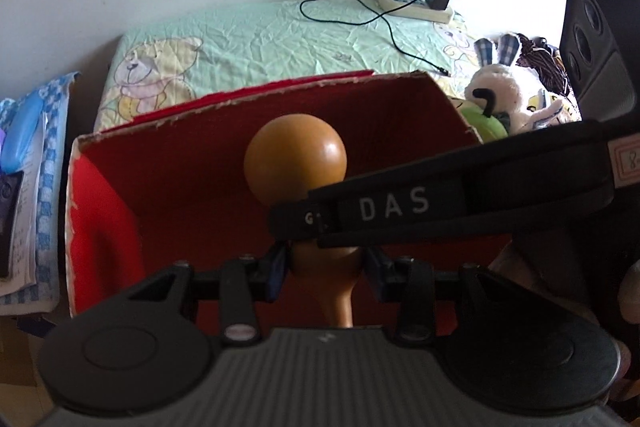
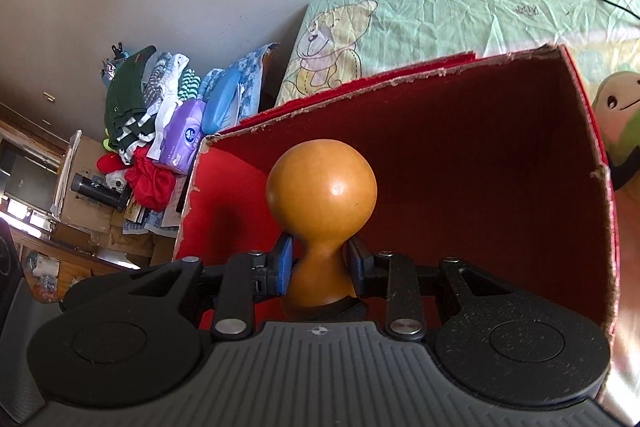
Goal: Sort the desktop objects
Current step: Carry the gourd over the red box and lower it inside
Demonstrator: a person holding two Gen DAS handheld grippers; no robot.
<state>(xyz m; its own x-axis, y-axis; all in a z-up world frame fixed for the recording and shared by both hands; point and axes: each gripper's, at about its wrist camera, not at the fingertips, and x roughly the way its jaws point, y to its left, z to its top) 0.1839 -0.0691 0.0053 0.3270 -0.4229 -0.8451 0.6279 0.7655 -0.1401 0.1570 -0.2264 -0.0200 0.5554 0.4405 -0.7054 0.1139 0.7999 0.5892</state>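
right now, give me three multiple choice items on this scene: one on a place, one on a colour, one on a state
1. Where is the gourd's round bulb?
A. in front of the open red box
B. on the power strip
C. on the clothes pile

2. What colour is the box lining?
A. green
B. red
C. white

3. How do the right gripper's fingers stand?
A. wide open, empty
B. shut on the gourd's narrow waist
C. shut on a cable

Answers:
1 A: the gourd shows against the box interior.
2 B: the inner walls are red.
3 B: the right gripper has blue fingers pressing both sides of the waist.
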